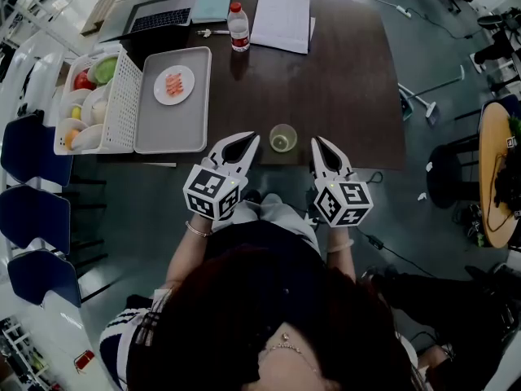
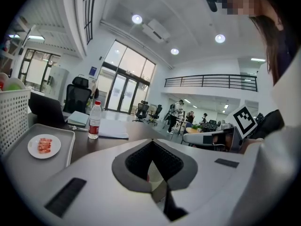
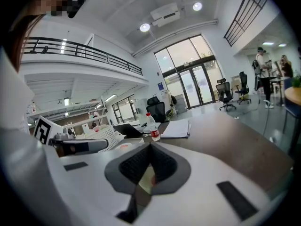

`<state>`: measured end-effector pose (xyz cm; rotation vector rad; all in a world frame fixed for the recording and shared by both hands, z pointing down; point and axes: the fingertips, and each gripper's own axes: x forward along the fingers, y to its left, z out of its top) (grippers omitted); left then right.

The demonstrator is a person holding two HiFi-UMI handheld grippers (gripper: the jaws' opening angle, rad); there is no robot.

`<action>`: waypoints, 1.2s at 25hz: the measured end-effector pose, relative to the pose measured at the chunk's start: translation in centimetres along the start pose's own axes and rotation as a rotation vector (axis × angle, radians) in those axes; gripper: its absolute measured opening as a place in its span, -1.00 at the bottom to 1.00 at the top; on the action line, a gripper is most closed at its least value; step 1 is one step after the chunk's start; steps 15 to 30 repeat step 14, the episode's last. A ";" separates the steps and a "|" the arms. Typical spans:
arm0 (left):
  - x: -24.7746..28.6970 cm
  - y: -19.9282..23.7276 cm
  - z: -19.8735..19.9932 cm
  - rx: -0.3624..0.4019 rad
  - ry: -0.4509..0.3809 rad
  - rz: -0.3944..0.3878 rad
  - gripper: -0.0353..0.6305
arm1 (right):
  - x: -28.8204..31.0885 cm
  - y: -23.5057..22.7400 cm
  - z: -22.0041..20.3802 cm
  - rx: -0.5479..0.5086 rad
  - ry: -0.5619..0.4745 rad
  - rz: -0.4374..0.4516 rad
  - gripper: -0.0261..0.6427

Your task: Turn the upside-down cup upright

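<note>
A clear cup (image 1: 283,138) stands with its mouth up on the dark table (image 1: 342,80), close to the near edge. My left gripper (image 1: 255,140) is just left of it and my right gripper (image 1: 316,142) just right of it, both apart from the cup and both shut on nothing. In the left gripper view the left gripper (image 2: 151,146) has its dark pads meeting at the tip. In the right gripper view the right gripper (image 3: 150,147) looks the same. The closed jaws hide the cup in both gripper views.
A grey tray (image 1: 167,125) with a plate of pink food (image 1: 174,85) lies at the left, beside a white basket (image 1: 122,96) of fruit. A water bottle (image 1: 238,27), papers (image 1: 282,10) and a laptop (image 1: 159,19) sit at the far side. Blue chairs (image 1: 28,210) stand left of the table.
</note>
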<state>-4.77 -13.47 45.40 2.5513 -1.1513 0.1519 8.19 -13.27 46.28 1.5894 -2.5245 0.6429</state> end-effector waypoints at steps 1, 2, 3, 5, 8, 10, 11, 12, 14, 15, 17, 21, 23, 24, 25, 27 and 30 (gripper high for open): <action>0.0 -0.1 0.0 -0.002 0.000 -0.003 -0.88 | 0.0 -0.1 0.0 -0.001 0.002 -0.001 -0.87; 0.1 -0.2 0.0 -0.004 -0.001 -0.007 -0.88 | 0.0 -0.1 0.0 -0.002 0.005 -0.002 -0.87; 0.1 -0.2 0.1 -0.007 -0.002 -0.011 -0.88 | 0.0 -0.1 0.0 -0.005 0.008 -0.004 -0.87; 0.1 -0.4 0.2 -0.016 -0.005 -0.020 -0.88 | 0.0 -0.1 0.0 -0.011 0.013 -0.005 -0.87; 0.0 -0.5 0.5 -0.041 -0.029 -0.034 -0.88 | 0.0 0.1 -0.2 -0.022 0.020 -0.005 -0.87; -0.2 -0.5 0.8 -0.069 -0.057 -0.044 -0.88 | 0.0 0.3 -0.4 -0.032 0.029 -0.003 -0.87; -0.2 -0.4 1.0 -0.081 -0.071 -0.046 -0.88 | 0.0 0.3 -0.4 -0.038 0.032 -0.003 -0.87; -0.2 -0.4 1.2 -0.089 -0.081 -0.048 -0.88 | 0.0 0.3 -0.4 -0.045 0.036 -0.002 -0.87; -0.2 -0.3 1.5 -0.100 -0.093 -0.049 -0.88 | 0.0 0.3 -0.5 -0.057 0.041 -0.001 -0.87; -0.2 -0.3 1.5 -0.100 -0.093 -0.049 -0.88 | 0.0 0.3 -0.5 -0.057 0.041 -0.001 -0.87; -0.2 -0.3 1.5 -0.100 -0.093 -0.049 -0.88 | 0.0 0.3 -0.5 -0.057 0.041 -0.001 -0.87; -0.2 -0.3 1.5 -0.100 -0.093 -0.049 -0.88 | 0.0 0.3 -0.5 -0.057 0.041 -0.001 -0.87; -0.2 -0.3 1.5 -0.100 -0.093 -0.049 -0.88 | 0.0 0.3 -0.5 -0.057 0.041 -0.001 -0.87; -0.2 -0.3 1.5 -0.100 -0.093 -0.049 -0.88 | 0.0 0.3 -0.5 -0.057 0.041 -0.001 -0.87; -0.2 -0.3 1.5 -0.100 -0.093 -0.049 -0.88 | 0.0 0.3 -0.5 -0.057 0.041 -0.001 -0.87; -0.2 -0.3 1.5 -0.100 -0.093 -0.049 -0.88 | 0.0 0.3 -0.5 -0.057 0.041 -0.001 -0.87; -0.2 -0.3 1.5 -0.100 -0.093 -0.049 -0.88 | 0.0 0.3 -0.5 -0.057 0.041 -0.001 -0.87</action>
